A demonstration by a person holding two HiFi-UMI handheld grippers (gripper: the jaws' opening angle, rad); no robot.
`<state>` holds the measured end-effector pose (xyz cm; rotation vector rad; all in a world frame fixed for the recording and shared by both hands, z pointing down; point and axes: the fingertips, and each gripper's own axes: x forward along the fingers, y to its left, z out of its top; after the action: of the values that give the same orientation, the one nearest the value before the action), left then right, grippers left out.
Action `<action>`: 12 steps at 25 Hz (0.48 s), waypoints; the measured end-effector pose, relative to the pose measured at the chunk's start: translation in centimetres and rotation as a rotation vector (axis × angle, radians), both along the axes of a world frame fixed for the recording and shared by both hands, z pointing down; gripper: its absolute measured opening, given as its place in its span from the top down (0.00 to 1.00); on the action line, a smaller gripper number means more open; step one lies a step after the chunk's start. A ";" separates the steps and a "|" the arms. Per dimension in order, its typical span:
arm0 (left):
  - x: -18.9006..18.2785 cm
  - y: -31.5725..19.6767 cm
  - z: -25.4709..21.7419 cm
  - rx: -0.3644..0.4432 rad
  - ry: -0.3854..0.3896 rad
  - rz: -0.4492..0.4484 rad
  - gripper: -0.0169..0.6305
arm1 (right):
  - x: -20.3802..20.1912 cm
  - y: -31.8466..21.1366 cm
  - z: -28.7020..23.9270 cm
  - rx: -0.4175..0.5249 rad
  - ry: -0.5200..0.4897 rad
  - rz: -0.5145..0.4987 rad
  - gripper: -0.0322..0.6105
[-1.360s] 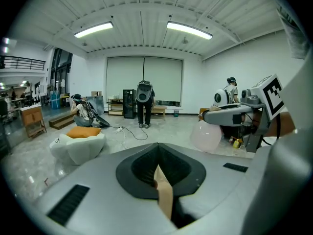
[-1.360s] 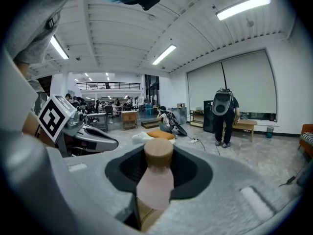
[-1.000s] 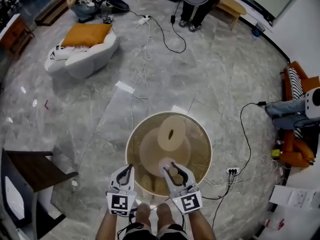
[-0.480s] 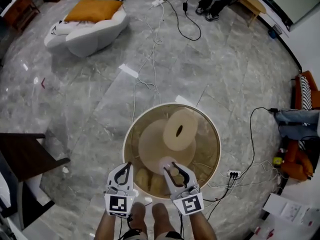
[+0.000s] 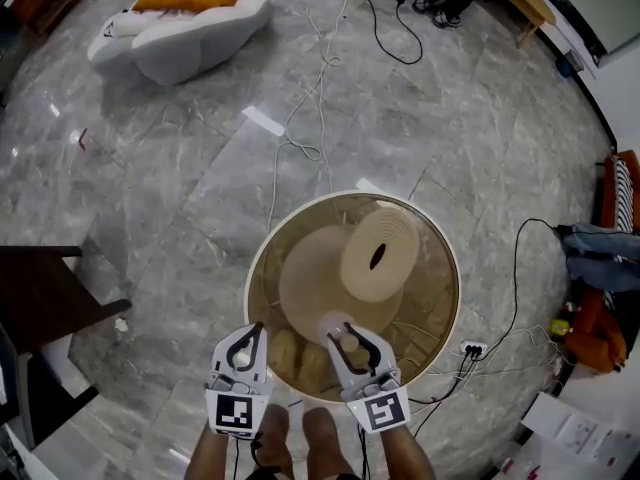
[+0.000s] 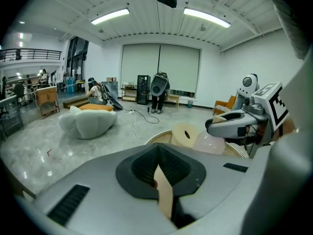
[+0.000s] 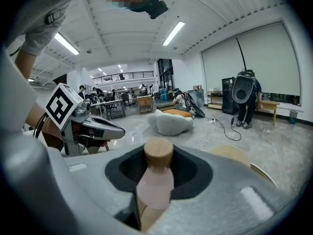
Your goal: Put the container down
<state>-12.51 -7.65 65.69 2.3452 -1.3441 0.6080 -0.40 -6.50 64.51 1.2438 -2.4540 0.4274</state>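
Note:
A pale pink container with a wooden cap is held over the near edge of the round glass table. My right gripper is shut on it. In the right gripper view the container stands upright between the jaws, its cap on top. My left gripper is beside it to the left, off the table's rim, shut with nothing in it; its jaws meet in a point. The left gripper view also shows the container. A beige ribbed ring lies on the table.
A wide cone base shows through the glass. Cables run over the marble floor, with a power strip at the right. A white sofa with an orange cushion is far left, and dark furniture is near left. The person's feet stand below.
The head view has tipped, so the table and ring sit larger and nearer the middle. Both grippers keep their places and the container stays held.

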 end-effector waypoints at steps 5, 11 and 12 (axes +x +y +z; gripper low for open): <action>-0.2 0.3 2.5 -0.028 0.018 -0.029 0.95 | -0.3 0.4 2.9 -0.004 -0.009 0.000 0.75; -0.4 1.3 6.1 -0.051 0.020 -0.027 0.95 | -0.7 0.7 6.6 -0.004 -0.001 -0.014 0.75; -0.5 1.5 6.7 -0.057 0.019 -0.027 0.95 | -0.8 0.8 7.2 -0.004 -0.001 -0.017 0.75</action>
<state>-12.97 -6.13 72.39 2.2781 -1.3308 0.6064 -1.22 -5.72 71.69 1.2211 -2.4616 0.4288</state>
